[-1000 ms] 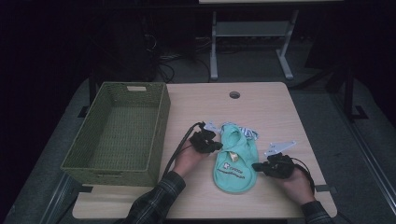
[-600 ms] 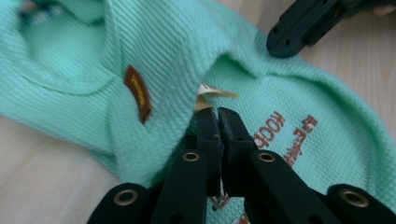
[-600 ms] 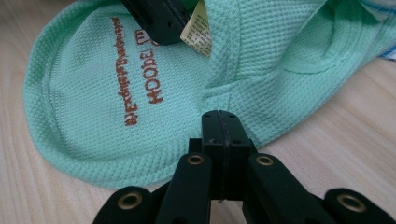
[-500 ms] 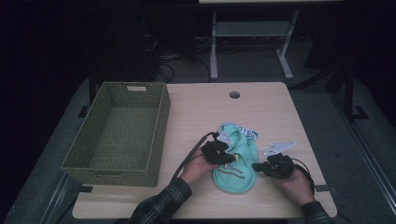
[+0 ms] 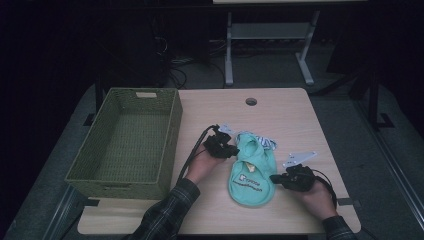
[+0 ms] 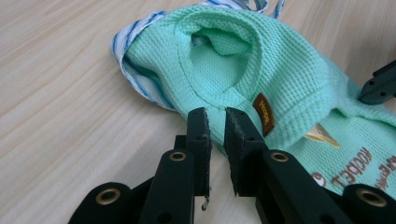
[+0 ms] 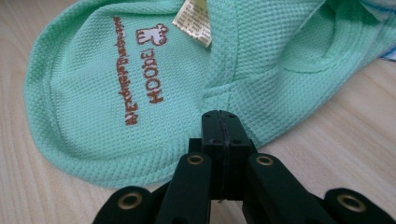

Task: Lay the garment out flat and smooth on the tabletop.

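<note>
A small mint-green garment (image 5: 252, 175) with brown lettering lies flat on the wooden table (image 5: 280, 115), with blue-striped fabric (image 6: 140, 79) showing at its top edge. My left gripper (image 5: 231, 150) is at the garment's upper left. Its jaws (image 6: 215, 114) have just been opening and stand a little apart with nothing between them, just short of the round opening in the garment (image 6: 289, 70). My right gripper (image 5: 274, 177) is at the garment's right edge. Its jaws (image 7: 219, 114) are pressed together at a seam on the hem of the garment (image 7: 116, 93).
A woven green basket (image 5: 120, 175) stands empty on the left of the table, close beside my left forearm. A round cable hole (image 5: 251, 101) sits near the table's far edge. Beyond the table are a dark floor and a metal stand.
My left gripper went right onto the garment's top, then drew back left to its edge, its jaws parting. The right gripper has stayed where it was.
</note>
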Tool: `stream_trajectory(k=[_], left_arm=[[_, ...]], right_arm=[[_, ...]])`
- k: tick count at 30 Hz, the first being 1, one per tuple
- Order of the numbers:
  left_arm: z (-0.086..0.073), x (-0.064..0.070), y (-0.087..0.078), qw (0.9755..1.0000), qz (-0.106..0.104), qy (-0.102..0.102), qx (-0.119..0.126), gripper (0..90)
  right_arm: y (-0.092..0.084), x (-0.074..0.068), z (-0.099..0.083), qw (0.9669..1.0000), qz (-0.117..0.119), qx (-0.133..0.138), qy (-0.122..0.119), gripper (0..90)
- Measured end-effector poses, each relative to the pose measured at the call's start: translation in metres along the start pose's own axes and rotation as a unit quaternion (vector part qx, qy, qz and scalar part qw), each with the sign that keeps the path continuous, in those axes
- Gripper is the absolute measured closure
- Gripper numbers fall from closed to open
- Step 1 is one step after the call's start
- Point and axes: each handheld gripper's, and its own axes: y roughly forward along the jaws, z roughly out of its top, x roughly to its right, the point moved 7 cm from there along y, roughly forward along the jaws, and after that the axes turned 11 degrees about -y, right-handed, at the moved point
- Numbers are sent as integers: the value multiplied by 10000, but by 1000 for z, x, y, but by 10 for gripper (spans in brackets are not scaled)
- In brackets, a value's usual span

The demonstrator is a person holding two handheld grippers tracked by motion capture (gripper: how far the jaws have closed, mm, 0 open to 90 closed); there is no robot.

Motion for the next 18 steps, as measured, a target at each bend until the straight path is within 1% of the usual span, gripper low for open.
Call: stream_trajectory(k=[1,3,5,6,7,8,9,10,11,13,14,15,16,18], left_arm=[[1,1,1,10000,-33,-25,24,793],[1,5,6,9999,-159,-29,-10,764],[-1,9,11,9998,-159,58,-89,730],[-2,11,14,9997,-180,68,-144,706],[-4,11,16,9996,-132,132,-202,703],[-4,12,19,9996,-116,129,-206,703],[-5,12,21,9998,-92,83,-183,703],[-6,12,24,9997,-78,83,-220,703],[-8,12,26,9995,-17,135,-291,707],[-8,11,28,9995,35,176,-255,740],[-8,11,27,9993,90,225,-282,763],[-8,10,27,9989,151,316,-309,798],[-8,10,27,9989,154,328,-309,844],[-8,9,27,9989,154,318,-315,870]], right_arm=[[0,0,0,10000,1,3,5,898],[0,0,0,10000,-5,5,0,898],[0,0,0,10000,-8,5,-1,898],[0,0,0,10000,-4,4,-3,898],[0,0,0,10000,1,-5,-6,898],[0,0,0,10000,-4,6,-2,898],[0,0,0,10000,-7,7,-3,898],[0,0,0,10000,-13,9,0,898],[0,0,0,10000,-16,4,0,898],[0,0,0,10000,-12,8,4,898],[0,0,0,10000,-13,9,4,898],[0,0,0,10000,-8,7,4,898],[0,0,0,10000,-3,-3,-3,898],[0,0,0,10000,-5,15,5,898]])
